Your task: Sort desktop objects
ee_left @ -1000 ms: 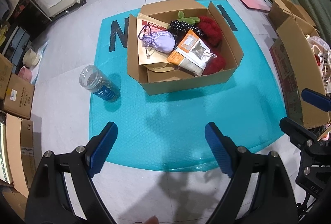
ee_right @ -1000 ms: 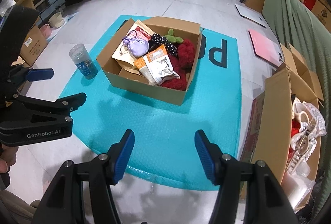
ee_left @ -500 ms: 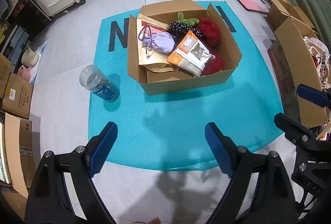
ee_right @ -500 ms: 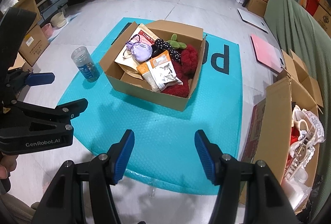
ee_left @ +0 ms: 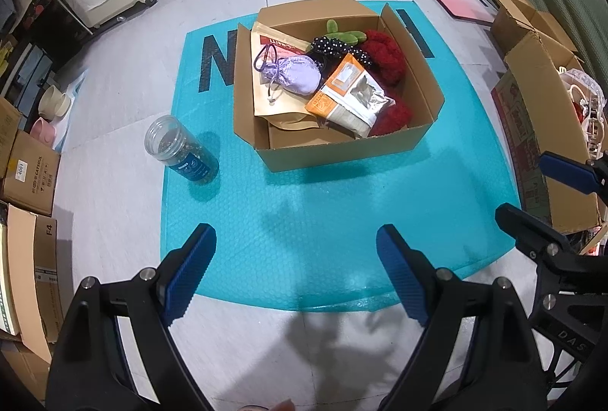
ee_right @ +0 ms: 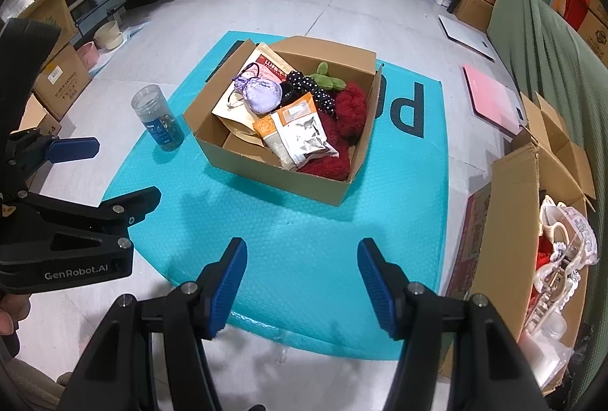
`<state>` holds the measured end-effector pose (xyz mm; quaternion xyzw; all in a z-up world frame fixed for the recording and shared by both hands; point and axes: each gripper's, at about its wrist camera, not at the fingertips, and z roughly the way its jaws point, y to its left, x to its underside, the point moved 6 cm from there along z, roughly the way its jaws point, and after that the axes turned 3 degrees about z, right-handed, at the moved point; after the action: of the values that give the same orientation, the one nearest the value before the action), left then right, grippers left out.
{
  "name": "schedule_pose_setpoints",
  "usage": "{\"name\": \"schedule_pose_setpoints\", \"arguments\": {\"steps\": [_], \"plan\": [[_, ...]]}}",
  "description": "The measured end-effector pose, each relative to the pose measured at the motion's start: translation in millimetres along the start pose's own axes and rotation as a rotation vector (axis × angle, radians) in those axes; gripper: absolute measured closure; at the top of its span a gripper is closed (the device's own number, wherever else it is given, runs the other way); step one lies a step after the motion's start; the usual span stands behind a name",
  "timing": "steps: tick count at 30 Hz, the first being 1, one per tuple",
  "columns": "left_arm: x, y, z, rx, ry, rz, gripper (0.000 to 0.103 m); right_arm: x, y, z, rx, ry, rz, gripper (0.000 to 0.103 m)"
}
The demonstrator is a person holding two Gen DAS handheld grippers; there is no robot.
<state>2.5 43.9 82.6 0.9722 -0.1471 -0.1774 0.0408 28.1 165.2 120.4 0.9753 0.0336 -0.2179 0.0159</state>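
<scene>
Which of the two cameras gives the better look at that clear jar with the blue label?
The left wrist view: the clear plastic jar with the blue label stands closer and larger there, its open mouth and contents visible. The right wrist view shows the same jar smaller and further off, beside the cardboard box.

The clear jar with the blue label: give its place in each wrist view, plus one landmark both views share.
Left wrist: the jar stands left of centre, at the teal mat's left edge, left of the cardboard box.
Right wrist: the jar stands upper left, again left of the box.
Shared landmark: the lilac pouch inside the box.
</scene>
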Motion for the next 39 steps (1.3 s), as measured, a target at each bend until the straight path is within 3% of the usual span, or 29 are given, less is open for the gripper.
{"name": "schedule_pose_setpoints", "arguments": {"steps": [39], "plan": [[5.6,2.6,3.0,0.034,0.014,-0.022,0.017,2.8,9.8,11.0,-0.021,0.029,-0.019,0.042]]}}
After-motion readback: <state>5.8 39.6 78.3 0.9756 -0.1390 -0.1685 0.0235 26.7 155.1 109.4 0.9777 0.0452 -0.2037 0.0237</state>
